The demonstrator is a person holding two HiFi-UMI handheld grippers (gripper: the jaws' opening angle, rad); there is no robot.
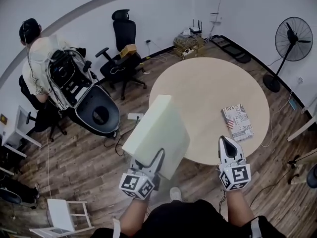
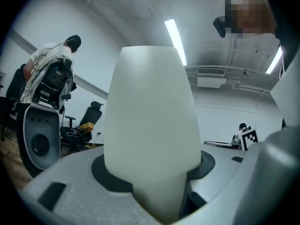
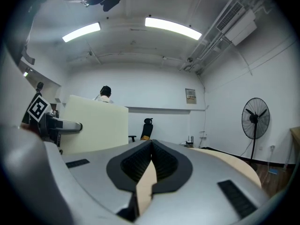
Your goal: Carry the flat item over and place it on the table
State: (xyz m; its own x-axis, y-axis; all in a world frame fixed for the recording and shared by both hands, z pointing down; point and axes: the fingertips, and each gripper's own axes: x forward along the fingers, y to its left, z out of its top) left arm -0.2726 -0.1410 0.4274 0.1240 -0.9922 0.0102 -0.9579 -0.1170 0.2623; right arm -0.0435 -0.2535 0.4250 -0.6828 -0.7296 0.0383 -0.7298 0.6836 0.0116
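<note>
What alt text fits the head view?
The left gripper clamps a pale foam slab, tilted, at the edge of a round wooden table. The right gripper, shut and empty, points toward a printed book on the table. Behind: a person, office chair, standing fan.

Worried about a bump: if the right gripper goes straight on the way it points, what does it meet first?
Likely the book on the round table: it lies straight ahead of the right gripper. If the gripper rides higher, it passes over; height is unclear.
</note>
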